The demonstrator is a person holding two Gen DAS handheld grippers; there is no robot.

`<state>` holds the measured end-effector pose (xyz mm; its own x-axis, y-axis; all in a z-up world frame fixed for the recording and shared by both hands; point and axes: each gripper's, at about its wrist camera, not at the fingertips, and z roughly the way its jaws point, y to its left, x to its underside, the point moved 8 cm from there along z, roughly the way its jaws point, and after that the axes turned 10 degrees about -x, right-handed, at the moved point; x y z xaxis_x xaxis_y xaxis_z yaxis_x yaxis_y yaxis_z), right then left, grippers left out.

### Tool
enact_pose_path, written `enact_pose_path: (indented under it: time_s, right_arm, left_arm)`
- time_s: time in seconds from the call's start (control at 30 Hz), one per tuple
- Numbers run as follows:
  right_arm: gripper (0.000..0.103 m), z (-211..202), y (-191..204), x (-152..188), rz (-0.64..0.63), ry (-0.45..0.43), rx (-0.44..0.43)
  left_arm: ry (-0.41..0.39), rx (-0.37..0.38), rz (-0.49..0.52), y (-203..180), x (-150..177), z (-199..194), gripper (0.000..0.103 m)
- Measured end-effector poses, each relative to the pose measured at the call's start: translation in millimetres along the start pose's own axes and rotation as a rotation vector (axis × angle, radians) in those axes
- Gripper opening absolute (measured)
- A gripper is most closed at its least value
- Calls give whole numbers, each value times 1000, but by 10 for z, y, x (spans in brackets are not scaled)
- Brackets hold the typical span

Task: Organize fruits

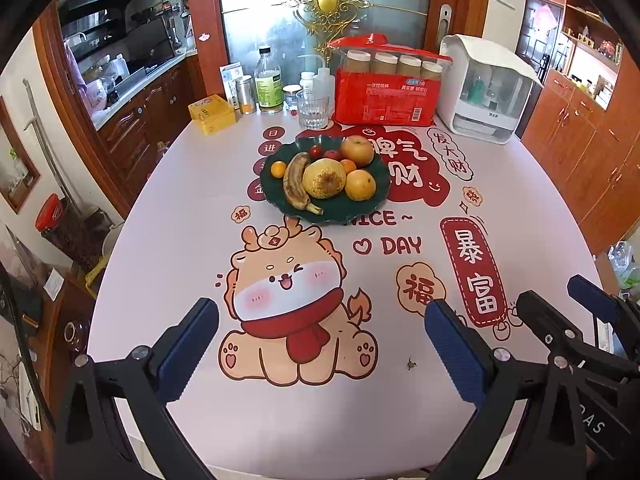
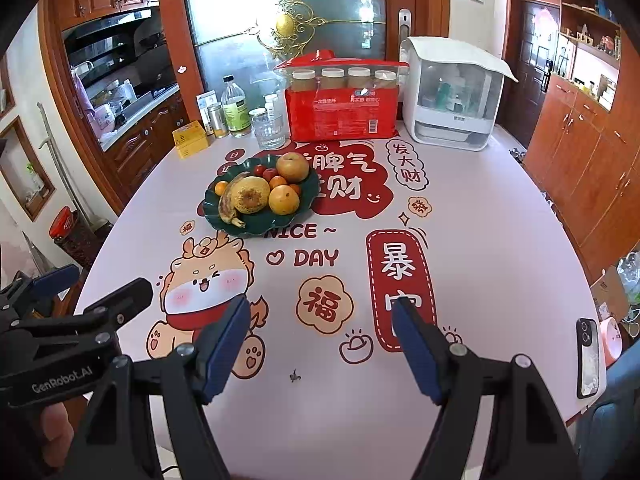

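Observation:
A dark green plate [image 1: 276, 196] [image 2: 216, 216] stands on the printed tablecloth, well beyond both grippers. On it lie a spotted banana [image 1: 294, 182] [image 2: 228, 202], a large yellow pear [image 1: 324, 179] [image 2: 251, 196], an orange [image 1: 360, 185] [image 2: 283, 199], an apple [image 1: 357, 150] [image 2: 293, 167], small tangerines and cherry tomatoes. My left gripper [image 1: 320, 320] hovers open over the cartoon dragon, with nothing between its blue pads. My right gripper [image 2: 322, 320] is open too and holds nothing; it hangs near the table's front. Each gripper shows at the edge of the other's view.
At the table's far edge stand a glass [image 1: 313, 109], bottles [image 1: 268, 84], a yellow box [image 1: 213, 114], a red pack of paper cups [image 1: 384, 96] and a white appliance [image 1: 486, 88]. A phone [image 2: 588, 356] lies at the right edge. A tiny dark speck [image 2: 295, 377] sits near the front.

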<state>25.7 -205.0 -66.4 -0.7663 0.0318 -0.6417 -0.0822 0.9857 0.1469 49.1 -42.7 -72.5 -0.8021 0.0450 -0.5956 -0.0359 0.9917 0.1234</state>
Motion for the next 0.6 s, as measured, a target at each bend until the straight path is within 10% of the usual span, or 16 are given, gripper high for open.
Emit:
enact_pose_path:
  time_s: [0.6]
  right_arm:
    - [74,57,17,-7,-9,3,-23]
  left_arm:
    - [12,-11,-12,28,16,27,102]
